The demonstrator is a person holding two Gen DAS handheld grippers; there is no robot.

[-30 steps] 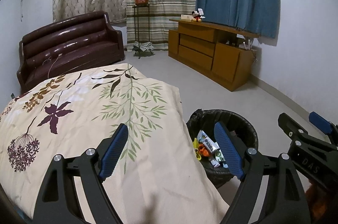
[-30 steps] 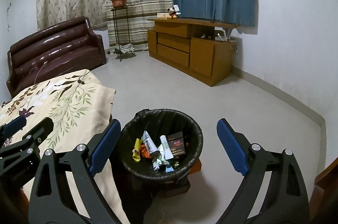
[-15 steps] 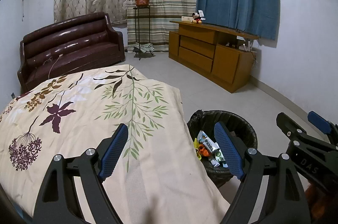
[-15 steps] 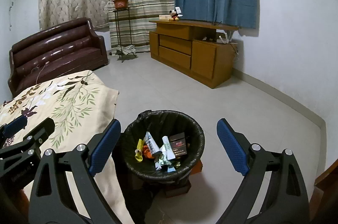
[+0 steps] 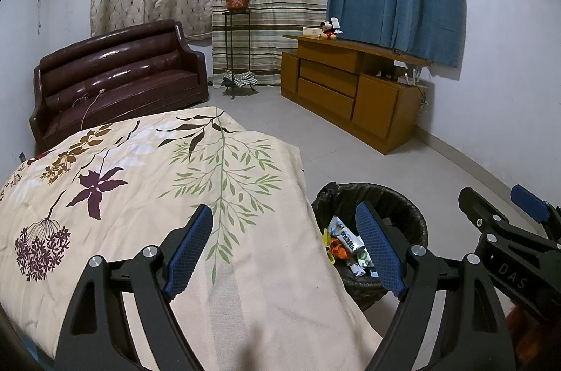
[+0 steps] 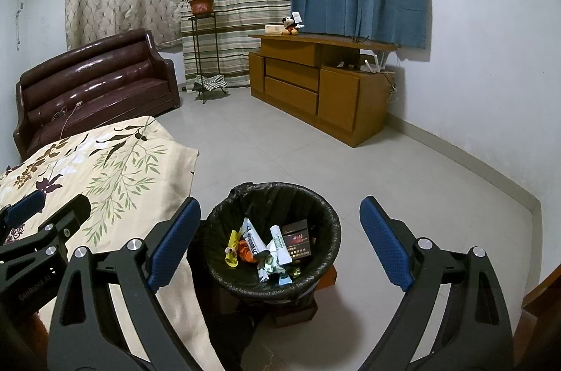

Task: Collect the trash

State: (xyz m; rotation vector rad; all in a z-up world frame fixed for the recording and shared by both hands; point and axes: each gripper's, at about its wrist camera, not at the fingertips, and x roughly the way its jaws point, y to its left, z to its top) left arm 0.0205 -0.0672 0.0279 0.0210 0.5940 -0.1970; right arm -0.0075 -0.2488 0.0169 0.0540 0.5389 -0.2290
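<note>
Left wrist view: the left gripper point(image 5: 284, 246) hangs spread wide and empty above the floral bedspread point(image 5: 147, 181), whose right edge lies just beside the trash bin point(image 5: 410, 213). The bin is round, lined with a black bag and holds crumpled wrappers point(image 5: 345, 239). Compared with a second ago, the view sits slightly higher and the bin looks a little farther off. Right wrist view: the right gripper point(image 6: 278, 239), also spread and empty, frames the bin point(image 6: 326, 217) on the tiled floor, where a dark box point(image 6: 297, 238) lies among white, yellow and orange wrappers point(image 6: 259, 245); this view has also risen slightly.
</note>
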